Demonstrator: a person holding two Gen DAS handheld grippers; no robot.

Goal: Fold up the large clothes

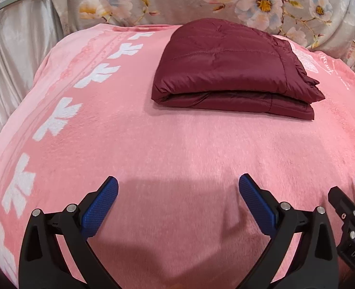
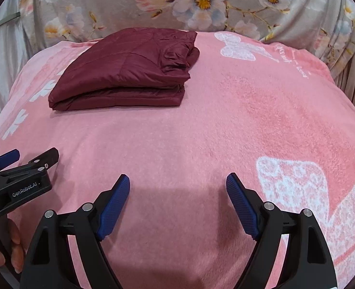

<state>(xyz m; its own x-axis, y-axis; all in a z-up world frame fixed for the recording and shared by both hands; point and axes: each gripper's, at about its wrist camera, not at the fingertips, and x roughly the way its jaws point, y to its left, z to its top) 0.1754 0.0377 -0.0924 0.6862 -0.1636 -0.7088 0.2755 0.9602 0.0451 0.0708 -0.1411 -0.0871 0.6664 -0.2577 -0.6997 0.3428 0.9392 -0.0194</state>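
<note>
A dark red quilted jacket (image 1: 228, 67) lies folded into a thick stack at the far side of the pink blanket (image 1: 177, 149); in the right wrist view the jacket (image 2: 127, 72) sits up and to the left. My left gripper (image 1: 178, 185) hovers open over bare blanket, well short of the jacket, nothing between its blue pads. My right gripper (image 2: 177, 183) is likewise open and empty above the blanket. Each gripper shows at the edge of the other's view: the right one (image 1: 345, 207) at far right, the left one (image 2: 23, 161) at far left.
The pink blanket (image 2: 225, 120) with white leaf and butterfly prints covers the whole work surface. A grey floral fabric (image 2: 201, 2) hangs behind it, pale satin cloth (image 1: 11, 55) at the left. A hand (image 2: 14, 245) grips the left tool.
</note>
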